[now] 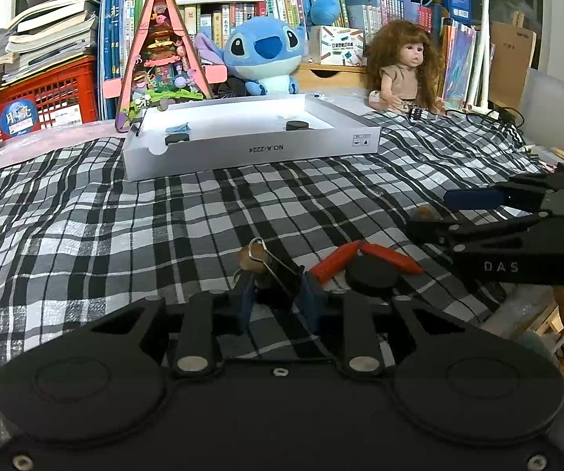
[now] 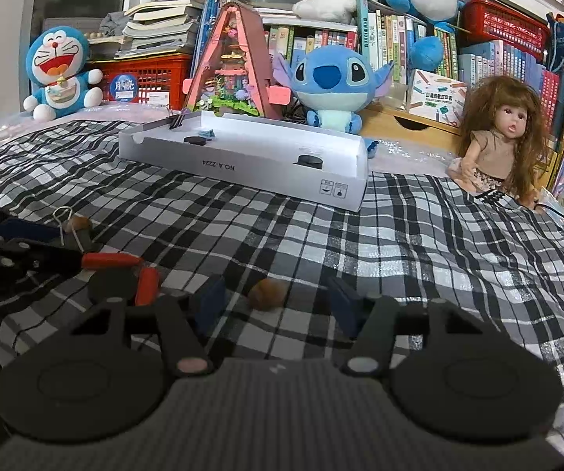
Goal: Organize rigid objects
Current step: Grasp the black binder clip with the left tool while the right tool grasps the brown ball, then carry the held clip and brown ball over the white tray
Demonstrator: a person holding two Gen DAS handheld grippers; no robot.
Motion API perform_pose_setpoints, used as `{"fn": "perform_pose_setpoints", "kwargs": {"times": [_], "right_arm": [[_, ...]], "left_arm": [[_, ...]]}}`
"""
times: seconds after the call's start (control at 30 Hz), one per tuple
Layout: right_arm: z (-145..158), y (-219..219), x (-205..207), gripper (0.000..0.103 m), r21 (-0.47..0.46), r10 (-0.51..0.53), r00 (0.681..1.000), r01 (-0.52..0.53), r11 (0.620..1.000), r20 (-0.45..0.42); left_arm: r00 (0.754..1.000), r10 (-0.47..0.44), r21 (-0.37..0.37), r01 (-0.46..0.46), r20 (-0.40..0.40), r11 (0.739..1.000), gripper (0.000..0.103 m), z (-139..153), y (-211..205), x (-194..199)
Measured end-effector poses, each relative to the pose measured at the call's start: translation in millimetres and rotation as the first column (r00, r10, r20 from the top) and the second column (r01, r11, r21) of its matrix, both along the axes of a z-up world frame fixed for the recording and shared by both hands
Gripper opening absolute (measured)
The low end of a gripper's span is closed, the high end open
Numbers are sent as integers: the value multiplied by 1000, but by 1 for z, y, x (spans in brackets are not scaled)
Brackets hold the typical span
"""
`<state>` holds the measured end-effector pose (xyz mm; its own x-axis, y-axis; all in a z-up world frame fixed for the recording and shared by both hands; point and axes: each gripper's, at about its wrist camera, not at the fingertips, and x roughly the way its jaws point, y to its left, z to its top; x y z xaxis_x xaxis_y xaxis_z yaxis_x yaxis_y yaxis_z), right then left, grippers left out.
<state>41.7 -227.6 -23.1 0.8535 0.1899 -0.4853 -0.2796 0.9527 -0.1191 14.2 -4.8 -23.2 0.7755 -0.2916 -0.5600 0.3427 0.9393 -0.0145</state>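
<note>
Black binder clip [image 1: 278, 278], silver wire handles.

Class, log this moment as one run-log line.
left gripper: shut on binder clip | right gripper: open around brown nut | white box: waiting

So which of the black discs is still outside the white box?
The black disc on the plaid cloth beside the red crayons; the other two lie inside the white box.
</note>
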Motion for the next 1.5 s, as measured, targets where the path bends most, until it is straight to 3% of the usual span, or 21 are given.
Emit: {"fn": "perform_pose_setpoints", "kwargs": {"times": [0.07, 0.13, 0.2, 0.27, 1.5], "right_arm": [[-1, 1, 0, 66, -3, -1, 1000, 1, 1000, 0], [-3, 2, 1, 54, -2, -3, 1000, 3, 1000, -3], [-3, 2, 2, 32, 4, -8, 1000, 8, 1000, -15], [-1, 1, 2, 26, 23, -4, 1000, 4, 1000, -22], [11, 0, 4, 25, 66, -3, 1000, 3, 998, 0]], "left_arm": [[1000, 3, -3, -3, 3, 1000, 22, 0, -2, 1], [1000, 4, -4, -4, 3, 1000, 21, 1, -3, 1], [1000, 3, -16, -2, 6, 1000, 20, 4, -2, -1], [1000, -2, -22, 2, 10, 1000, 18, 7, -1, -2], [980, 180, -70, -175, 85, 982, 18, 38, 46, 15]]}}
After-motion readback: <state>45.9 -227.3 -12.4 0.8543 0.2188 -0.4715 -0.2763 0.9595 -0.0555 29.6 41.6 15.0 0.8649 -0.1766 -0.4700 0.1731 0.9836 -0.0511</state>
